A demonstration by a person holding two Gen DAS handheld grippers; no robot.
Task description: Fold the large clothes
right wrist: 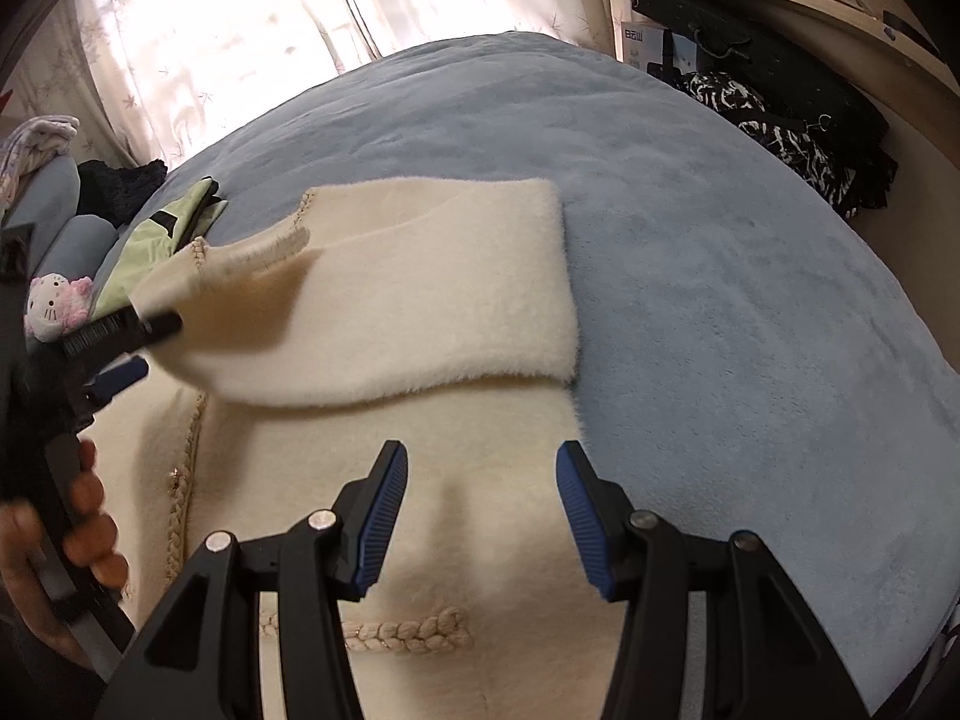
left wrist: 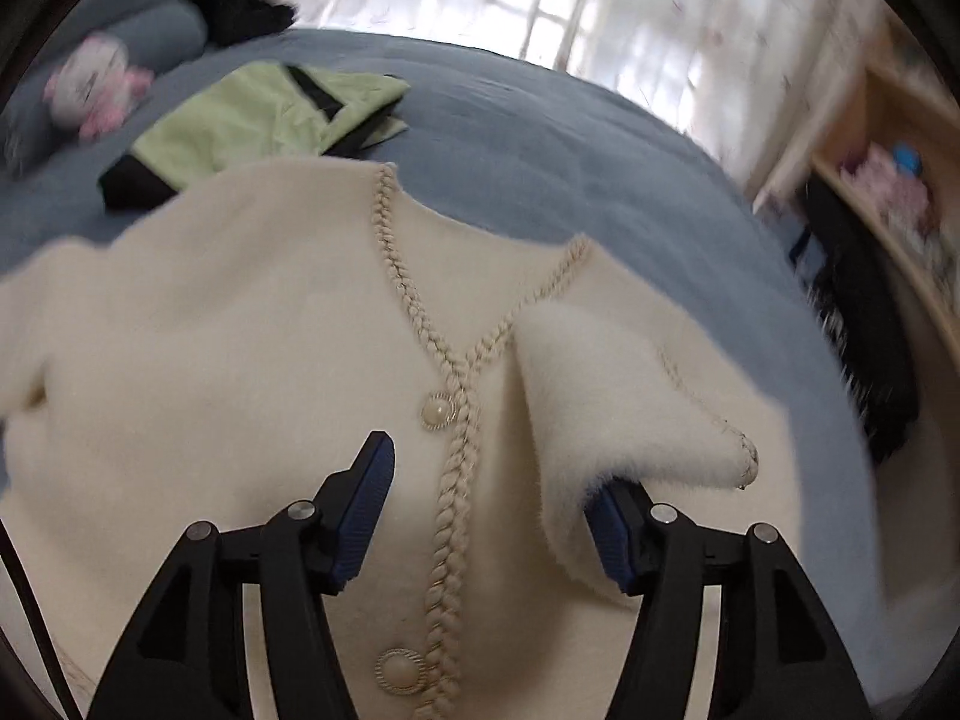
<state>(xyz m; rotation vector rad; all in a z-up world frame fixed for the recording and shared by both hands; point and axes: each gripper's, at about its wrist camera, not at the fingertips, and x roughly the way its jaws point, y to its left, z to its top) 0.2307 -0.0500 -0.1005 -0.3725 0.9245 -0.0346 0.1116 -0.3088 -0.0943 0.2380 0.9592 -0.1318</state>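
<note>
cream fuzzy cardigan (left wrist: 252, 324) spread on the blue bed (right wrist: 720, 276), sleeve (right wrist: 420, 300) folded across, left gripper (left wrist: 489, 510) jaws apart, sleeve cuff draped on one finger, right gripper (right wrist: 483, 516) open above the cardigan

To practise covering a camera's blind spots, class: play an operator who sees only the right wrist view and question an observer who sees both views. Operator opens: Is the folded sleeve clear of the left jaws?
Observer: Not quite. The left gripper has its jaws open, but the sleeve cuff drapes over one finger.
Operator: My view shows only braid on the front. Are there any fastenings?
Observer: Yes. On the cream cardigan, a pearl button sits where the braided edges meet below the neckline.
Operator: Just that one?
Observer: No, a second button lies further down the braid, nearer the camera.
</note>
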